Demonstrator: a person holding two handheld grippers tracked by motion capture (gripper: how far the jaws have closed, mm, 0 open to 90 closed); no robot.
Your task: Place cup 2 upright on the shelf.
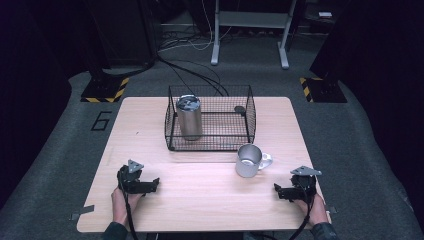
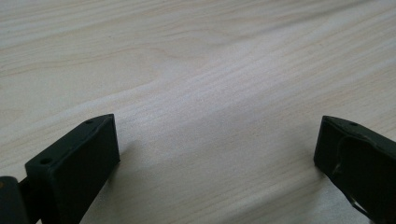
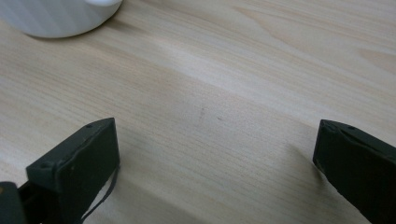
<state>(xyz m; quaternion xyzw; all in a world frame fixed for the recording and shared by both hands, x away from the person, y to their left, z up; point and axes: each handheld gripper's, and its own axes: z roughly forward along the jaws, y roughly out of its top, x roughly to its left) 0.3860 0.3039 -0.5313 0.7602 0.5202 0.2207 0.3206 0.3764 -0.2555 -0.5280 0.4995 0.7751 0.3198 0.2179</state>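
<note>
Overhead, basket (image 1: 210, 145), tumbler (image 1: 189, 118), right tool (image 3: 215, 154) view, mug (image 3: 60, 16) base

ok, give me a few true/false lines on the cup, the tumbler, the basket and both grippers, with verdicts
1. The steel tumbler stands upright inside the wire basket. True.
2. The metal cup is in the basket too. False: it stands on the table, just outside the basket's near right corner.
3. The right gripper is shut on the cup's handle. False: its jaws are wide apart over bare wood, with the cup some way ahead of them.
4. The left gripper is open and holds nothing. True.
5. The cup lies nearer the right gripper than the left. True.
</note>
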